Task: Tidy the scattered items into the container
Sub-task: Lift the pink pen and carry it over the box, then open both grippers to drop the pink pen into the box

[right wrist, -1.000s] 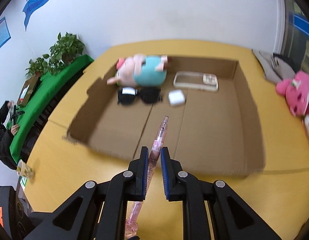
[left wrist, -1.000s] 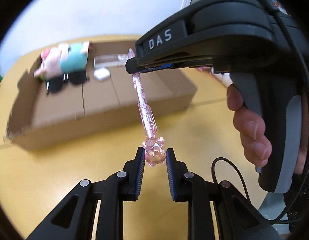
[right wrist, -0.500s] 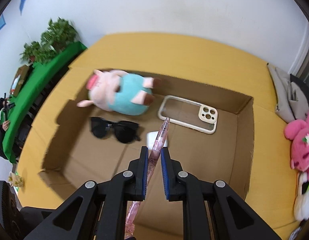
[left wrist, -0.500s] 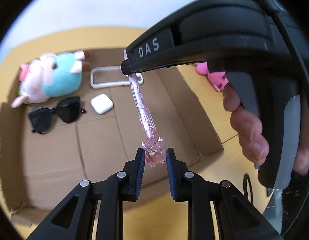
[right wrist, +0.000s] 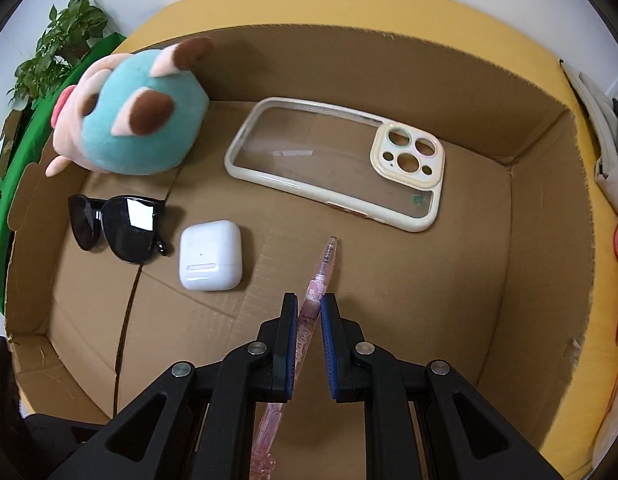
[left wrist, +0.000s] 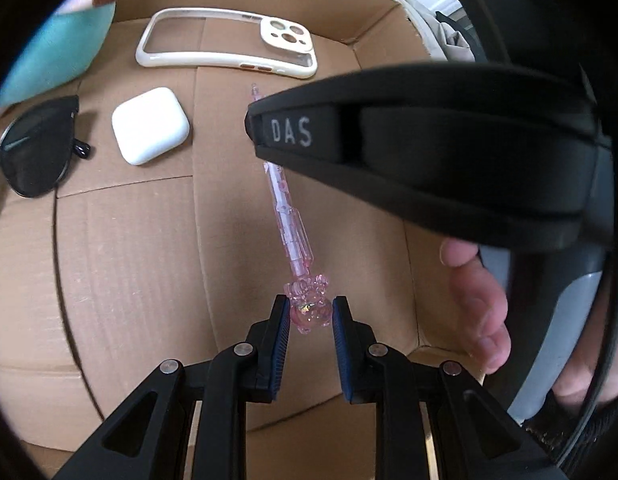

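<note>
Over the cardboard box (right wrist: 549, 280), both tongs (left wrist: 307, 316) (right wrist: 308, 312) clamp 1 pink pen (right wrist: 319, 280).

We see a translucent pink pen (right wrist: 320, 276) with a glittery pink charm (left wrist: 309, 307) at its end, between black fingers lined with ribbed blue pads (right wrist: 288, 344). Ahead of our right gripper lie a plain brown cardboard box (right wrist: 541, 264), a cream-rimmed clear phone case (right wrist: 337, 164), a white earbud case (right wrist: 210, 255), glossy black sunglasses (right wrist: 117, 226) and a teal and pink plush with brown patches (right wrist: 137, 120). The table (right wrist: 521, 52) is yellow; the other gripper's black housing (left wrist: 449, 160) carries grey letters "DAS".
</note>
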Motion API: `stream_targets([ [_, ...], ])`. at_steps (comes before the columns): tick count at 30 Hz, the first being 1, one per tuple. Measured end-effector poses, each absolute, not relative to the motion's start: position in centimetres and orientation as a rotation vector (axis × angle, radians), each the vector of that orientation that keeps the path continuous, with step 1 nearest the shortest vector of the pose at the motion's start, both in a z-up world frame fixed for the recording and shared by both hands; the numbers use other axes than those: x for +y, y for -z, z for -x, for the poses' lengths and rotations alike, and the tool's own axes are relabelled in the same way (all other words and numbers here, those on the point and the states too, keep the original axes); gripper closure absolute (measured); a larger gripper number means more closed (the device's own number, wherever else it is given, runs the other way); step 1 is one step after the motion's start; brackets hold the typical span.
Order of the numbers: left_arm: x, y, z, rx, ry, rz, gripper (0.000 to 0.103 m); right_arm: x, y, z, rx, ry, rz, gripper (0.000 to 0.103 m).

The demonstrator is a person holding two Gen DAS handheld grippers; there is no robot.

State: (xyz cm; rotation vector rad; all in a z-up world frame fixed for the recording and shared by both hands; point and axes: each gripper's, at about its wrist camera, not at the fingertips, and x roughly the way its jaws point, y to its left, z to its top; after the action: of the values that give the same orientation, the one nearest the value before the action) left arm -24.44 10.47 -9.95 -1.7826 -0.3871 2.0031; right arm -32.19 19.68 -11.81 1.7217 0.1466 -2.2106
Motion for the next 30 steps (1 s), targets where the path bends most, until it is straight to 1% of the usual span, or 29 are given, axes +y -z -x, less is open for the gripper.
stream_targets([
  [5,10.3,10.7,24.2,-0.399,-2.003,1.808,0.083,20.3,12.0,32.5,0.096,2.204,-1.729,0.091],
  [15,10.0,11.4,22.8,-0.417,-2.01,1.797,0.082,20.1,12.0,32.1,0.111,2.218,-1.729,0.09],
  [18,9.5,11.3,22.2,-0.447,-2.036,1.792,0.082,20.2,12.0,32.0,0.097,2.215,-1.731,0.089],
  [19,9.4,11.2,22.1,-0.456,-2.041,1.788,0.079,20.3,12.0,32.0,0.085,2.211,-1.725,0.083],
  [20,9.3,11.1,21.9,-0.458,-2.045,1.782,0.074,20.4,11.9,31.9,0.078,2.207,-1.718,0.069],
  [22,9.0,10.7,21.5,-0.466,-2.061,1.762,0.068,20.6,12.0,31.6,0.06,2.204,-1.71,0.051],
  [23,8.8,10.3,21.3,-0.468,-2.07,1.748,0.066,20.8,11.8,31.5,0.049,2.204,-1.705,0.05],
  [27,8.1,8.7,20.0,-0.439,-2.129,1.691,0.064,21.4,10.0,30.7,0.019,2.225,-1.655,0.05],
  [28,7.8,8.1,19.5,-0.421,-2.157,1.668,0.064,21.6,9.1,30.3,0.003,2.236,-1.629,0.048],
  [30,7.0,6.5,18.1,-0.375,-2.233,1.599,0.064,22.0,7.1,29.0,-0.006,2.277,-1.571,0.039],
])
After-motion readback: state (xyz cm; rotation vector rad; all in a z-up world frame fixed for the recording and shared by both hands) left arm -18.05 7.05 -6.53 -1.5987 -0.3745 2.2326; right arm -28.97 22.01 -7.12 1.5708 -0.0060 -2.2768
